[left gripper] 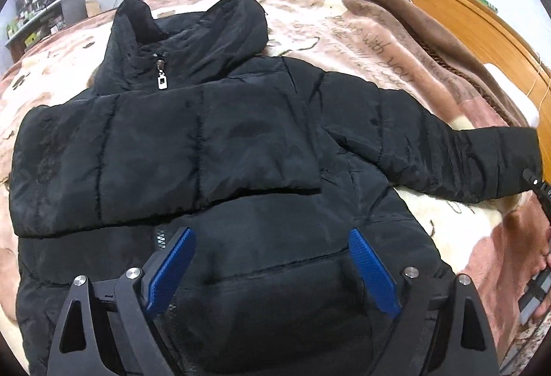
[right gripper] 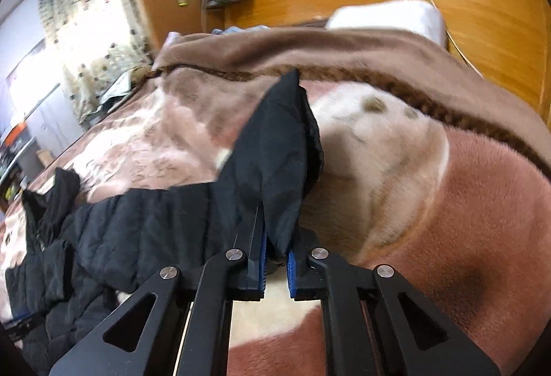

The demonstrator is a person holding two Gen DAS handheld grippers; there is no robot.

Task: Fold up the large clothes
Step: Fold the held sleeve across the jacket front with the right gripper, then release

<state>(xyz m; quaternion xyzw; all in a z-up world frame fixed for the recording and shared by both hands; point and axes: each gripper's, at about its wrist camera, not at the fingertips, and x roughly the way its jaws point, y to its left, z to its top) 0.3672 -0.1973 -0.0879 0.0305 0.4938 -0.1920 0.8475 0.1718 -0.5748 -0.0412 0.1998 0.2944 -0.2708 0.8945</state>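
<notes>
Right gripper (right gripper: 275, 259) jaws pinched the cuff of the jacket's (left gripper: 220, 148) outstretched sleeve (right gripper: 275, 148); the left gripper (left gripper: 272, 269) hung wide over the hem. Best carried low across the chest.

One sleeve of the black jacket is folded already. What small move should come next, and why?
Probably the right gripper, shut on the cuff of the outstretched sleeve, should carry it across the jacket chest. The other sleeve already lies folded there, while this one still sticks out over the blanket. The left gripper is open above the hem, holding nothing.
</notes>
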